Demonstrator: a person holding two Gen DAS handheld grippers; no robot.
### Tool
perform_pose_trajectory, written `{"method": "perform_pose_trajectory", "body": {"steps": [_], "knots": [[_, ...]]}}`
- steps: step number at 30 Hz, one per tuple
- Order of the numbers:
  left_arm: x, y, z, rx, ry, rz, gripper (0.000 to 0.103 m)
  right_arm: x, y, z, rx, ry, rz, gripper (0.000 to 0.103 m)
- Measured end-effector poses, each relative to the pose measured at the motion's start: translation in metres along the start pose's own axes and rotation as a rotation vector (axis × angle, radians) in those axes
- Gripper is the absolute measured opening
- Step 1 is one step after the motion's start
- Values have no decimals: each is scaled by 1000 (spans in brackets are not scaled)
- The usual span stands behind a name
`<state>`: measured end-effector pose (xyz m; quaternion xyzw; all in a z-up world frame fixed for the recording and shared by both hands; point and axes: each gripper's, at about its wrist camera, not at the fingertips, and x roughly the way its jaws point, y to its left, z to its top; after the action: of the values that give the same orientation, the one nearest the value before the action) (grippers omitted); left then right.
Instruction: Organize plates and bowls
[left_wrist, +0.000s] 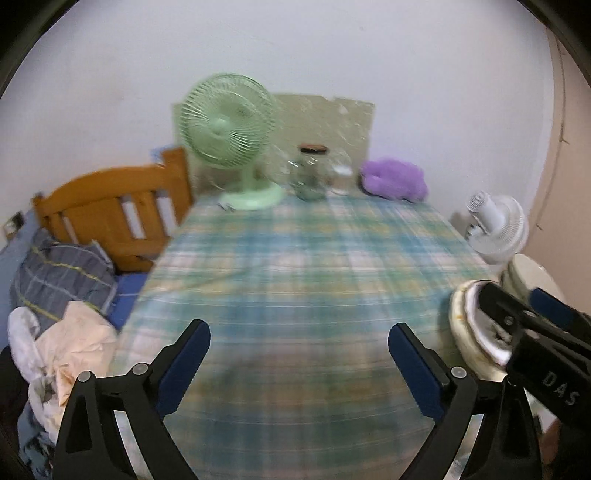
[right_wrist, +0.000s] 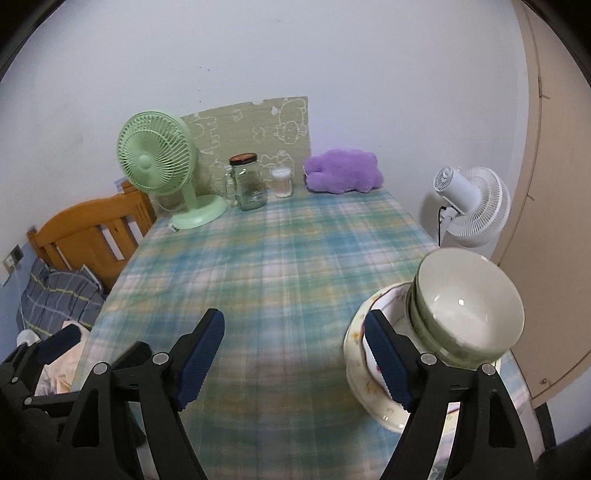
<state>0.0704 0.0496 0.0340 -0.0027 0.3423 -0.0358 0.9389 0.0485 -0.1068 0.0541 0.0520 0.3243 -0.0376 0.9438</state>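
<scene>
A stack of cream plates (right_wrist: 356, 365) with flower print sits at the table's front right. Pale green bowls (right_wrist: 469, 314), nested, stand on the plates. My right gripper (right_wrist: 295, 354) is open and empty, low over the plaid tablecloth (right_wrist: 280, 258); its right finger lies against the plates' left rim. My left gripper (left_wrist: 299, 354) is open and empty over the cloth, left of the stack. In the left wrist view the plates (left_wrist: 461, 325) and a bowl (left_wrist: 528, 273) show at the right, partly hidden by the right gripper (left_wrist: 517, 306).
At the table's far edge stand a green desk fan (right_wrist: 162, 166), a glass jar (right_wrist: 251, 182), a small white container (right_wrist: 282, 182) and a purple plush toy (right_wrist: 343, 171). A white fan (right_wrist: 472, 206) stands right of the table. A wooden bed (right_wrist: 92, 236) with bedding lies left.
</scene>
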Motion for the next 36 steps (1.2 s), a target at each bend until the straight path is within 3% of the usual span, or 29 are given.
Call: {"method": "perform_pose_trajectory", "body": {"steps": [10,36], "knots": [[-21,11,-50,-23,-8,-35,98,-23,-3,-58,1,-11,-27,84],[-54,-1,-58,-7,-56,-40,100,-60,-9,-74,-21,-43,-40,84]]}}
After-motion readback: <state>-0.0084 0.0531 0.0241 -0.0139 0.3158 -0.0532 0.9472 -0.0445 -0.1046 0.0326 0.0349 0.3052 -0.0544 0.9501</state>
